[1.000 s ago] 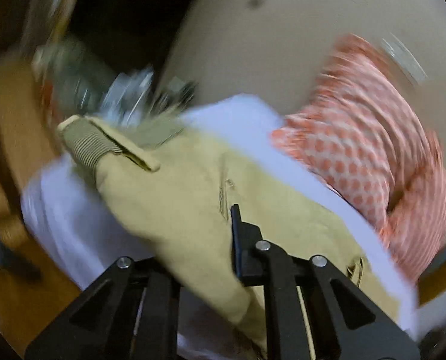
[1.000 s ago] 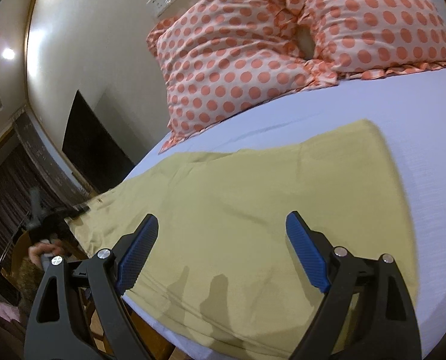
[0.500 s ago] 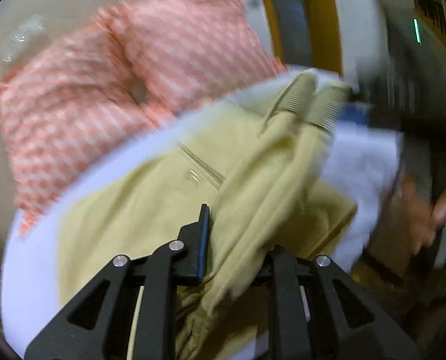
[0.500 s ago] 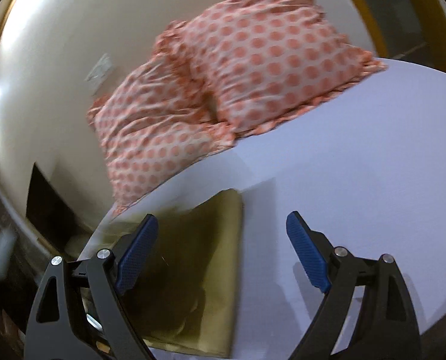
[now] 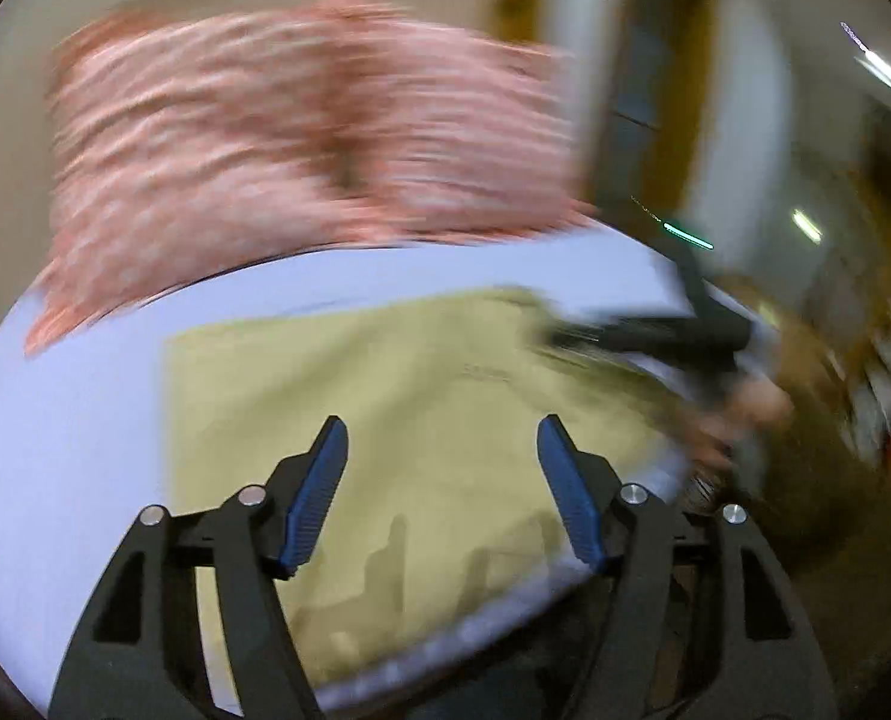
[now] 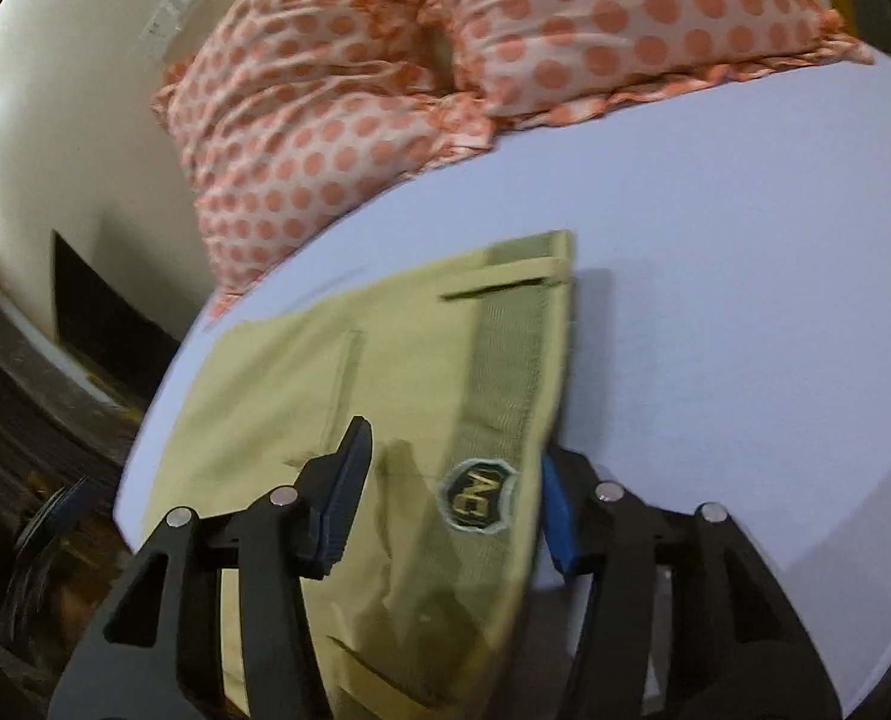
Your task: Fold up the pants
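Pants [image 5: 421,420], yellow-green and folded, are lying flat on the pale bed sheet [image 5: 73,420], with the polka-dot pillows [image 6: 445,78] sitting beyond at 12 o'clock. Left gripper [image 5: 439,480] is hovering over the fabric with fingers spread wide, gripping nothing. Right gripper [image 6: 454,492] is straddling the waistband [image 6: 511,348] and its embroidered badge [image 6: 475,495]; jaws are standing partly apart, and whether they are pinching the cloth cannot be told.
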{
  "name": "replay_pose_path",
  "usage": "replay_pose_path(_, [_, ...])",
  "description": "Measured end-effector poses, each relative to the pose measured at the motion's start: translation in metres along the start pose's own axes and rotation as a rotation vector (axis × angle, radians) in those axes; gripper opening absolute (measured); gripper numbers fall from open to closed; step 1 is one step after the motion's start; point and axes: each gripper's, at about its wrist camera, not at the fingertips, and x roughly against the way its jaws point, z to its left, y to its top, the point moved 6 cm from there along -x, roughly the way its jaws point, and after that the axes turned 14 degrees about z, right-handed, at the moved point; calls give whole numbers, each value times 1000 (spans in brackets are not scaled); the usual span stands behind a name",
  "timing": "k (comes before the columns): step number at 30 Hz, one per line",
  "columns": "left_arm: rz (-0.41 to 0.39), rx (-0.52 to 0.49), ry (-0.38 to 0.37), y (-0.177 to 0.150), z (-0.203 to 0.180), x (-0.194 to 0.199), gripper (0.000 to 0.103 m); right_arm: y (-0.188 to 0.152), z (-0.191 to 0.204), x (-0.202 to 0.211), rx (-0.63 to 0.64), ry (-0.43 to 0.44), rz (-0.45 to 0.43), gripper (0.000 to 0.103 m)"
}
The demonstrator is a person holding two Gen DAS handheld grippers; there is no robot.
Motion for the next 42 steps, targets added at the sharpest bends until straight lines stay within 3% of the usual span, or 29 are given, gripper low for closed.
replay_pose_path(3, [99,178,40,8,67,-30,66,1,3,-1,29,19,14,52])
replay_pose_path(6, [206,272,-31,7,96,-62,66,2,-5,0,0,96,21,51])
replay_pose_path(8, [242,281,-95,10,96,-74,72,2,-6,0,3,126,30,50])
replay_pose_path(11, [276,288,-118,9,94,-80,80,5,-2,-5,22,131,58,50])
replay_pose_path(15, [305,322,-168,15,102,-86,81,6,2,-9,35,167,114,50])
replay_pose_path(17, [319,342,-154,12,107,-84,76,6,0,-9,32,148,125,41])
replay_pose_path(19, [330,357,-89,9,112,-80,76,6,-4,-7,15,135,102,38])
replay_pose_path(22, [325,350,-35,4,111,-76,78,1,2,-7,45,72,51,40])
replay_pose_path(24, [330,313,-13,6,100,-81,81,0,7,-10,62,83,66,41])
replay_pose_path(25, [332,293,-32,7,94,-83,78,-1,9,-13,56,135,93,38])
replay_pose_path(26, [332,280,-51,9,90,-84,70,-2,10,-15,48,179,113,27])
replay_pose_path(27, [324,266,-56,12,85,-84,63,-3,10,-18,38,214,131,24])
replay_pose_path(28, [324,257,-62,14,82,-85,42,-3,11,-18,35,231,137,21])
replay_pose_path(29, [324,253,-71,16,81,-85,28,-1,12,-17,37,243,138,19])
replay_pose_path(32, [296,265,-143,33,84,-85,17,16,23,-9,53,267,116,18])
replay_pose_path(36, [189,204,-8,75,86,-85,6,62,41,2,117,192,25,17])
replay_pose_path(39, [159,211,111,106,95,-108,6,95,35,-2,107,78,-35,18])
replay_pose_path(40, [172,217,138,109,99,-116,8,103,30,-9,101,16,-33,23])
replay_pose_path(42, [221,251,199,110,109,-132,14,108,11,-30,66,-199,22,33])
